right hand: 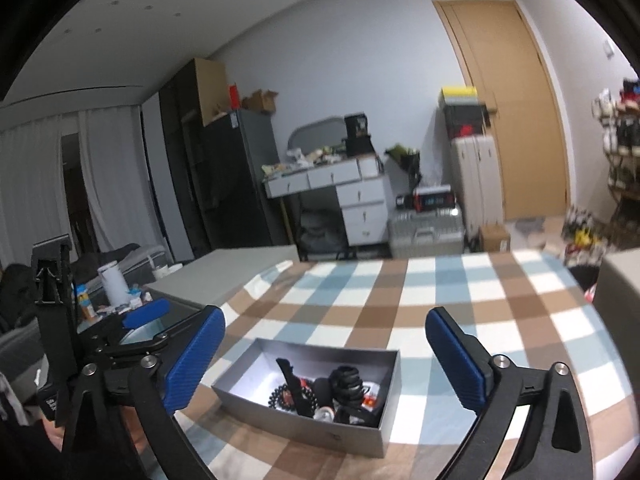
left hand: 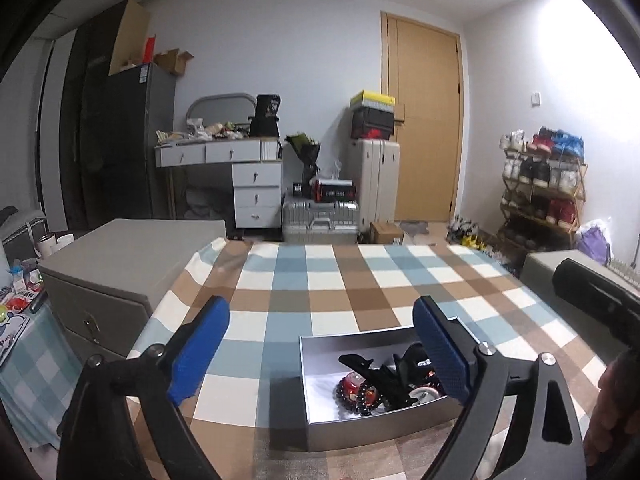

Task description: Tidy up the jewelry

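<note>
Both grippers, left gripper (left hand: pixel 320 354) and right gripper (right hand: pixel 324 360), are hovering with jaws apart near the box (right hand: pixel 362 438), and tangled beads (right hand: pixel 286 396) might be snagging

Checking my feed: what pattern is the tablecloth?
Blue, brown and white checks on the tablecloth; clearest in the left wrist view.

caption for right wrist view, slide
Open right tool hovers above a grey box of beads and dark accessories on a checked tablecloth.
</note>
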Action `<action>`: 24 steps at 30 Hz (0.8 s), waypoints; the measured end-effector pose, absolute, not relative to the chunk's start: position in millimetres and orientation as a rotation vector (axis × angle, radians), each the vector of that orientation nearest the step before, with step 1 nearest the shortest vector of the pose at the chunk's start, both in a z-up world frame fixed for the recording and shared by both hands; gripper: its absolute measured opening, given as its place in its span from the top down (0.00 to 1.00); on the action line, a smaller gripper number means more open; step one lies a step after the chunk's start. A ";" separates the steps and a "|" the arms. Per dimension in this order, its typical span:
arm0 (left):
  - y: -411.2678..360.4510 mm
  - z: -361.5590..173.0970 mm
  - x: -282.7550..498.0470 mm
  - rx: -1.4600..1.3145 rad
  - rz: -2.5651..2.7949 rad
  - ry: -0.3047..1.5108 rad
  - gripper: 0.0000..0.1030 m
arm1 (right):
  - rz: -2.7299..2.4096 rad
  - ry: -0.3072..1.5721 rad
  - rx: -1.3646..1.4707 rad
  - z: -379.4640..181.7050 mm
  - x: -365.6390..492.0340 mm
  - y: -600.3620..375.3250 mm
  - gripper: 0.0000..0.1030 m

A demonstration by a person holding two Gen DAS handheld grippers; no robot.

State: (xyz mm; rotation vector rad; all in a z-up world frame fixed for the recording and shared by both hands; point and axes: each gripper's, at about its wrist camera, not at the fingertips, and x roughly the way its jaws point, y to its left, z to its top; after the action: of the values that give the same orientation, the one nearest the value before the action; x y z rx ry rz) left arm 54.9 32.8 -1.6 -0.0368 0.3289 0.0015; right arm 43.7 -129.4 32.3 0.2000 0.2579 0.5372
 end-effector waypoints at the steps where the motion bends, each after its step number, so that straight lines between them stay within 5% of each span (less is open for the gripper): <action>1: 34.3 -1.4 52.4 -0.044 0.012 0.311 0.11 | 0.533 0.246 0.190 32.5 41.2 -128.6 0.00; 24: 39.7 -27.2 42.0 0.003 0.130 0.238 0.04 | 0.419 0.173 -0.001 -8.2 18.3 -117.5 0.00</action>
State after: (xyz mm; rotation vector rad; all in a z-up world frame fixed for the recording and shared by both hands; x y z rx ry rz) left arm 42.0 39.7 -27.2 0.0032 0.2375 0.1303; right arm 18.3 -117.5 -8.2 -0.0015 0.1733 0.4185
